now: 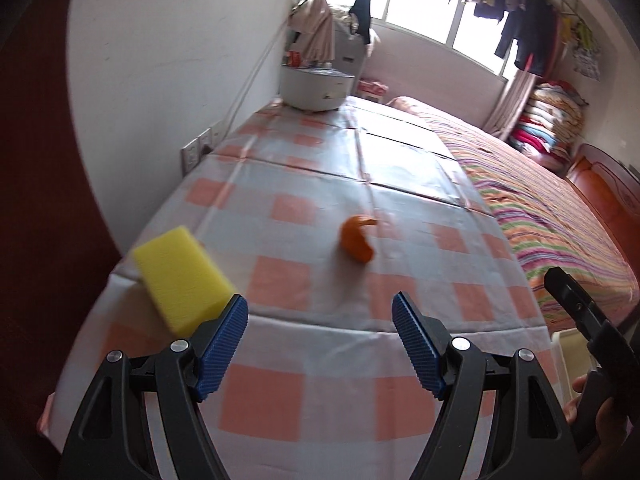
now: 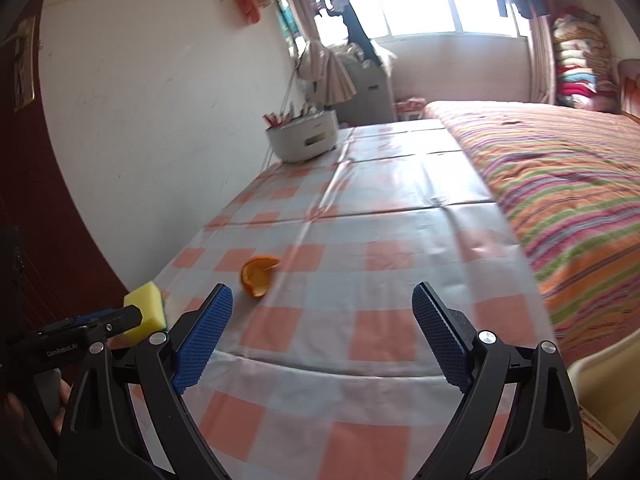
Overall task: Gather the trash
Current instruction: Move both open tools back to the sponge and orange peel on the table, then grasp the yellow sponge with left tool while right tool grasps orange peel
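An orange peel point(image 1: 357, 238) lies on the checked tablecloth point(image 1: 304, 384), ahead of my left gripper point(image 1: 320, 342), which is open and empty above the table's near end. A yellow sponge point(image 1: 182, 276) lies just left of its left finger. In the right wrist view the peel point(image 2: 258, 275) lies ahead and left of my right gripper point(image 2: 322, 338), which is open and empty. The sponge point(image 2: 146, 314) shows at the far left, beside the left gripper's body point(image 2: 72, 334). The right gripper's body point(image 1: 588, 320) shows at the right edge of the left wrist view.
A white rice cooker point(image 1: 314, 88) stands at the table's far end by the wall. A bed with a striped blanket point(image 2: 568, 200) runs along the table's right side. A cream container point(image 2: 600, 384) stands at the table's near right corner. Wall sockets point(image 1: 196, 152) sit left.
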